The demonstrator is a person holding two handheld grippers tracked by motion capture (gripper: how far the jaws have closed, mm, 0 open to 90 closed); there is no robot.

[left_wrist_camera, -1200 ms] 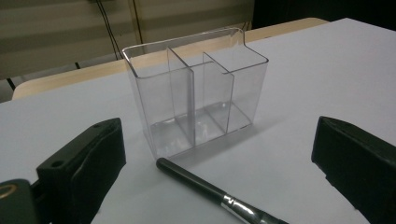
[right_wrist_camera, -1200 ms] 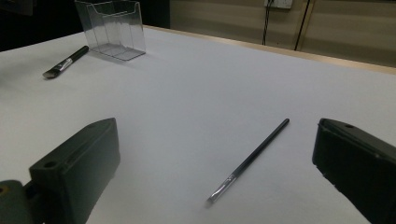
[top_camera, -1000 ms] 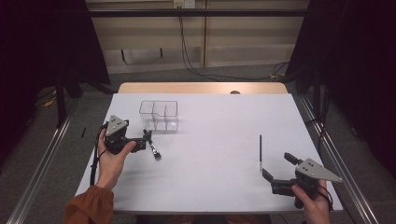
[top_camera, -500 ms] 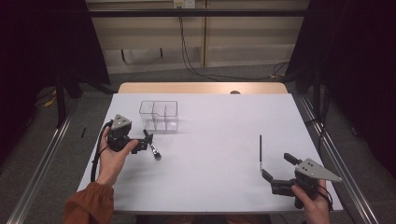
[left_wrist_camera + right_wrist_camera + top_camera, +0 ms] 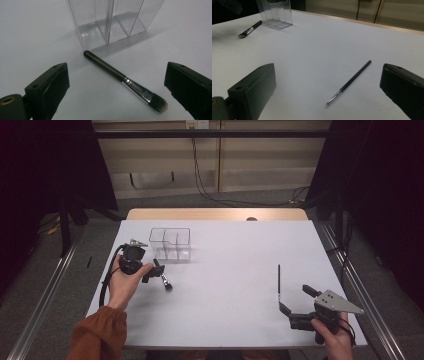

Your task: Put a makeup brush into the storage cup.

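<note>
Tongs on the left (image 5: 115,100) are gaping wide and empty over a short black-handled makeup brush with a silver ferrule (image 5: 125,79), which is lying flat on the white table (image 5: 230,285), its handle tip just beside a clear plastic compartment organiser (image 5: 110,22). The right tongs (image 5: 327,97) are likewise standing wide open, gripping nothing, with a thin black liner brush (image 5: 349,82) lying between the jaws.
</note>
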